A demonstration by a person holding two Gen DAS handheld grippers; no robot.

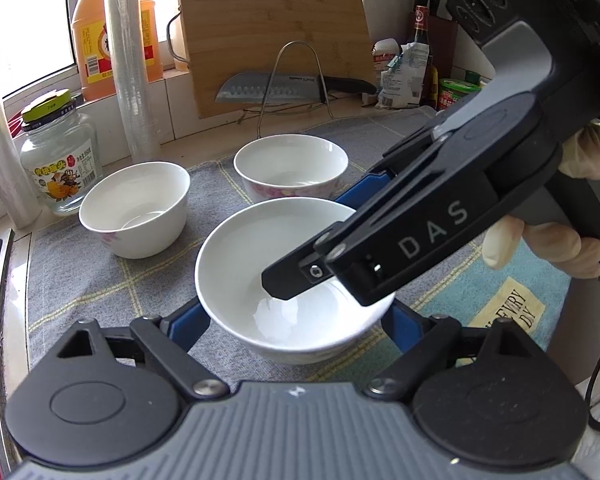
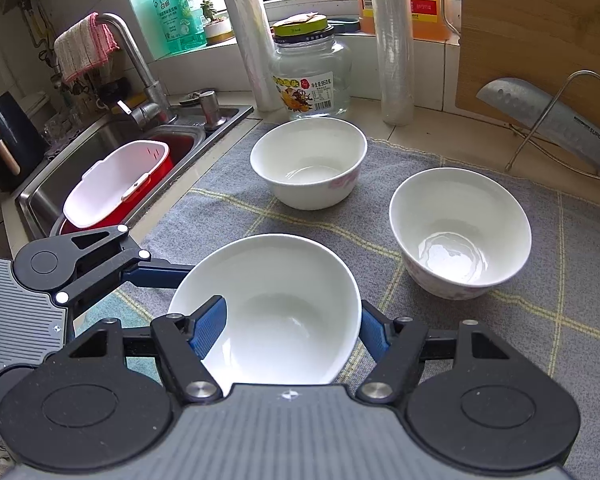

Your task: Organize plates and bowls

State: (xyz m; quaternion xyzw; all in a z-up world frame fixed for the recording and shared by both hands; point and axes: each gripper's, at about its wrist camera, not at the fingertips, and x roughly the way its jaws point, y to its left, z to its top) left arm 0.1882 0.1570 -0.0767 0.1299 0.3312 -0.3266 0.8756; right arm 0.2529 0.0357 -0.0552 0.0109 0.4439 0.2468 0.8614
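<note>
Item: plain white ceramic bowl (image 2: pixel 272 312), nearest of three, over the grey checked cloth mat (image 2: pixel 500 340); whether lifted or resting cannot be told.

Right gripper (image 2: pixel 292 326): pinching this bowl, one blue pad inside the rim, the other on the outer wall.

Left gripper (image 1: pixel 296 316): fingers spread, flanking the same bowl on both sides; contact unclear.

Also: two white bowls with pink floral print, one near the glass jar (image 2: pixel 312 76) at (image 2: pixel 310 162), one to its right (image 2: pixel 460 232); both lie ahead of the grippers, well apart from each other.

Judgement: stacking likely calls for carrying the held bowl forward; the right-hand floral bowl sits nearer.
</note>
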